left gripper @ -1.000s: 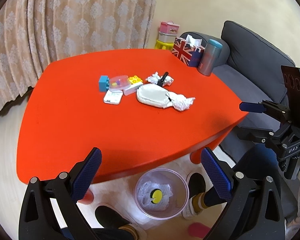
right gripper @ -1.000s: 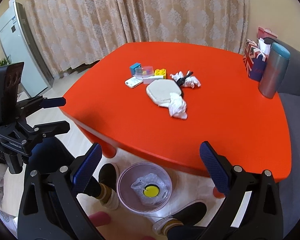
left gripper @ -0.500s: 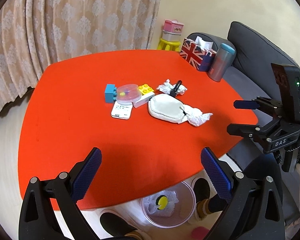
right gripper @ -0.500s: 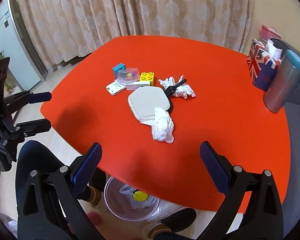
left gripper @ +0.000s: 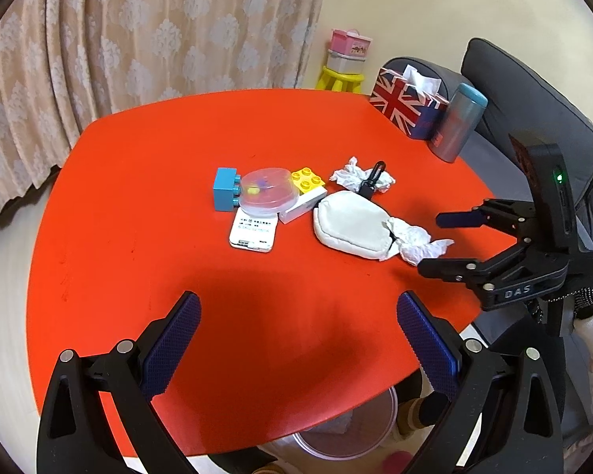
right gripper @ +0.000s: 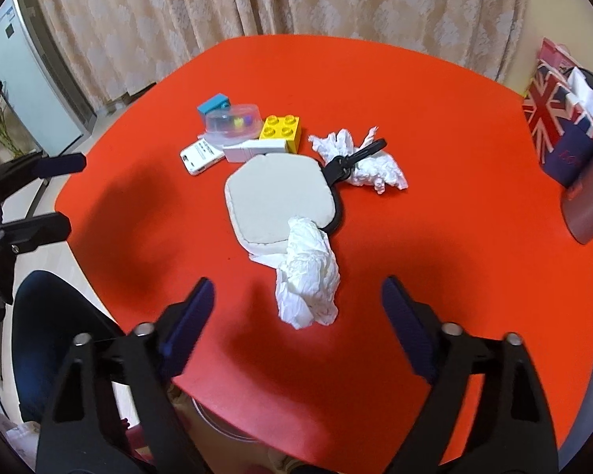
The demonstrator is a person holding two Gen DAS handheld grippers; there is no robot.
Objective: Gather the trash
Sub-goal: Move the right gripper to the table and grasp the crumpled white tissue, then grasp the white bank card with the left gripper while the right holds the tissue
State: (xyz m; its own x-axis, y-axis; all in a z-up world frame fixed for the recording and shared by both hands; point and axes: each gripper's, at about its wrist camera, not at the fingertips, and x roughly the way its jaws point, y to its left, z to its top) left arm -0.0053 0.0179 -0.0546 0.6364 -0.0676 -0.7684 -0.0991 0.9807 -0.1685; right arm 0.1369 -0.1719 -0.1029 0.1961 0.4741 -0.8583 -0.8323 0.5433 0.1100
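My right gripper (right gripper: 296, 308) is lined up on the near crumpled tissue (right gripper: 308, 280) — jaws have just been closing in, but the pads are clear of it and grip nothing yet. Left gripper (left gripper: 296, 339) hangs wide open and empty over bare red table (left gripper: 138, 276).

Risks as I see them:
- The tissue lies partly on the white pouch (right gripper: 276, 197). If I bite too deep, I'd likely snag the pouch edge and drag it along.
- Tissue is light and springy; a shallow pinch could tear off a corner or slip.
- The second tissue (right gripper: 371, 166) sits under the pouch's black clip (right gripper: 352, 158) — pulling that one may tug the pouch.

Room: the tissue's near side is open table right to the front edge, so the approach is free. The bin (left gripper: 336, 434) is tucked under that edge, mostly hidden — I'll need to clear the rim before dropping. The flask (left gripper: 458, 122) and flag tissue box (left gripper: 407, 106) are well apart.
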